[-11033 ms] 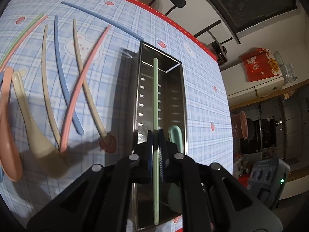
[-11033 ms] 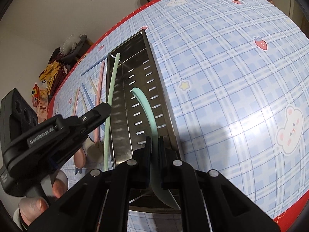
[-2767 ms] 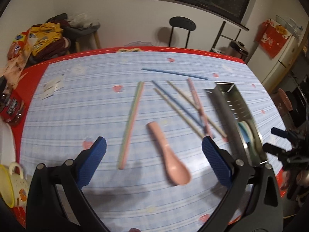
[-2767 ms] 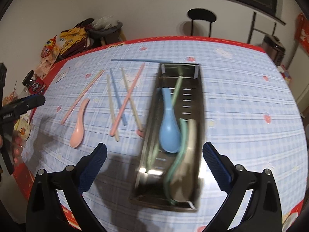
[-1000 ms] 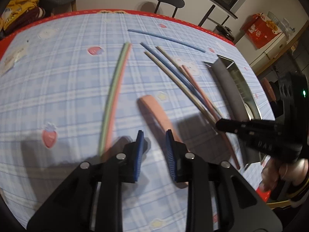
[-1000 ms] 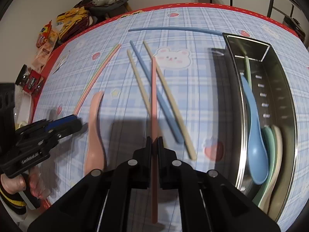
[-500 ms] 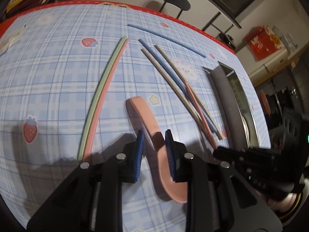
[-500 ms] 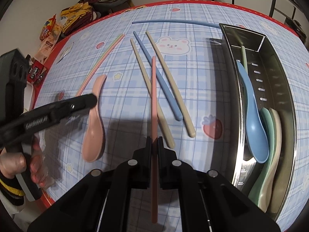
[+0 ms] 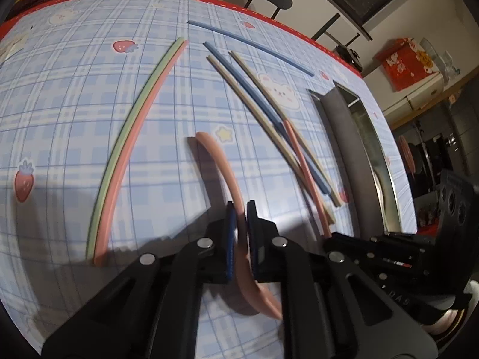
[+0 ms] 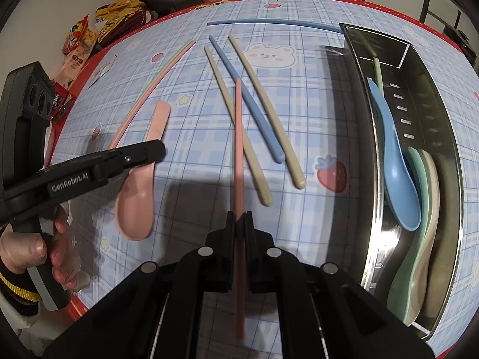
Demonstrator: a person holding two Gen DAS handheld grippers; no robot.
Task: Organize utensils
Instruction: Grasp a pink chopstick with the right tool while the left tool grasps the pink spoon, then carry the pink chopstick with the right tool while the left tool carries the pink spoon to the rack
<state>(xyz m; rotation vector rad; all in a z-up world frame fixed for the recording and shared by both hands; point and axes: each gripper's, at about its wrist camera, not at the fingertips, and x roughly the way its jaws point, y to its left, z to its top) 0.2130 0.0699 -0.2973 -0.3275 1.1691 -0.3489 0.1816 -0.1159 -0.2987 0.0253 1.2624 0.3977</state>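
My left gripper (image 9: 239, 209) is shut on the pink spoon (image 9: 223, 167), gripping its handle; in the right wrist view the spoon (image 10: 136, 197) hangs from that gripper (image 10: 155, 149). My right gripper (image 10: 238, 218) is shut on a pink chopstick (image 10: 238, 137). A steel utensil tray (image 10: 446, 137) at the right holds a blue spoon (image 10: 395, 161), a green spoon (image 10: 414, 239), a beige spoon and a green chopstick. Blue and beige chopsticks (image 10: 254, 110) lie loose on the tablecloth.
A green and pink chopstick pair (image 9: 131, 137) lies at the left, and a long blue chopstick (image 9: 248, 46) at the back. Snack packets (image 10: 89, 36) sit past the table's left edge. A chair (image 9: 269, 0) stands behind the table.
My left gripper has closed on the pink spoon's handle and raised it off the cloth. My right gripper still holds the pink chopstick, lifted slightly.
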